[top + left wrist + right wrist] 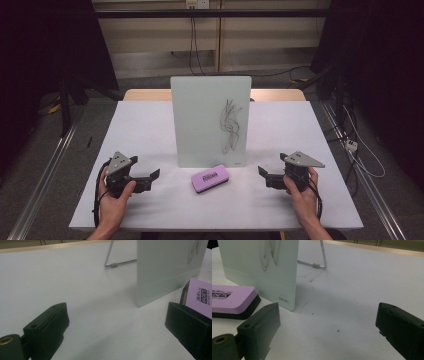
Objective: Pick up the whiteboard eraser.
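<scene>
High view, board: the whiteboard (210, 120) stands upright mid-frame on the table (150, 125), a black scribble (231, 127) on its right half.
High view, eraser: the purple eraser (210, 178) lies flat just below the board's lower edge, centre of the frame, between both grippers and touched by neither.
High view, grippers: the left gripper (154, 175) rests at lower left and the right gripper (262, 172) at lower right, both pointing inward at the eraser.
Left gripper view: jaws spread wide with bare table between them; the eraser (200, 298) sits at the right edge, behind the right-hand jaw, and the board (170, 267) fills the upper right.
Right gripper view: jaws released, nothing between them; the eraser (232, 300) lies at left just above the left-hand jaw, and the board (259, 267) rises at upper left with its wire stand (319, 263) behind.
Doing it well: I'd judge the eraser gets picked up first. Take it across its narrow sides, level, clear of the board so it isn't knocked over; steady the board with the other gripper before wiping.
</scene>
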`<state>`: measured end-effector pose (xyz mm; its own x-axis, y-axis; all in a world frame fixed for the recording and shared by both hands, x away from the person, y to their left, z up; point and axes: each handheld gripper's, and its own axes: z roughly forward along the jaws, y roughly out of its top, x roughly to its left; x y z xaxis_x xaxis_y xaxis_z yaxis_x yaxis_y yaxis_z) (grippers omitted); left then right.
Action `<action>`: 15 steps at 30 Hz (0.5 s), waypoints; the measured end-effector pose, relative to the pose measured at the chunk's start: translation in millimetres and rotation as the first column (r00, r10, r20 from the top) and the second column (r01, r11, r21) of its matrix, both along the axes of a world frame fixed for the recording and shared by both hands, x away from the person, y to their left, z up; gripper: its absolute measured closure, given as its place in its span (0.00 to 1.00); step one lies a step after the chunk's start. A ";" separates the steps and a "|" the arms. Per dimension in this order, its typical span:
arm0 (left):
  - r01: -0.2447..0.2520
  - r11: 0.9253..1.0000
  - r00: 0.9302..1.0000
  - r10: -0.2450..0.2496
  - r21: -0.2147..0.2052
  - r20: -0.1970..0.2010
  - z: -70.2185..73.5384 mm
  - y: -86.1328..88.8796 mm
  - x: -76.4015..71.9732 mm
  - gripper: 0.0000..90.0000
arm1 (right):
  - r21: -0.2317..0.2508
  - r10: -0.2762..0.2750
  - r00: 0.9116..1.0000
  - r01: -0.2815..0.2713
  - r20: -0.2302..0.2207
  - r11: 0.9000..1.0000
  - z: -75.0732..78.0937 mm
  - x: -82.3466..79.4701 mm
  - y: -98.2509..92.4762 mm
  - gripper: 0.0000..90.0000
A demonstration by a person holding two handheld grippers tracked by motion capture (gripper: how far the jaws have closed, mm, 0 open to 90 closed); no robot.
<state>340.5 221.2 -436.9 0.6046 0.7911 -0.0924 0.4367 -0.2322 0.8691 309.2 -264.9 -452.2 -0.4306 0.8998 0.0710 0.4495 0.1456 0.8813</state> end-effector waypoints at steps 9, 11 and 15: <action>0.031 0.999 0.999 -0.030 0.038 -0.027 0.4 -7.1 0.6 0.06 | 0.009 0.003 1.000 -0.003 0.005 1.000 -0.3 1.0 -1.5 0.07; 0.045 0.998 0.999 -0.044 0.043 -0.032 0.6 -9.4 0.9 0.06 | 0.012 0.010 1.000 -0.010 0.005 1.000 -0.3 1.3 -1.4 0.08; 0.056 0.997 0.998 -0.055 0.057 -0.028 0.8 -12.5 1.5 0.07 | 0.015 0.026 1.000 -0.026 0.002 1.000 -0.1 1.4 0.0 0.08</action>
<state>342.1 208.6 -436.1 0.6457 0.7609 -0.0645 0.4446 -0.3059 0.8419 310.6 -264.9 -452.3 -0.4540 0.8871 0.0833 0.4442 0.1443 0.8842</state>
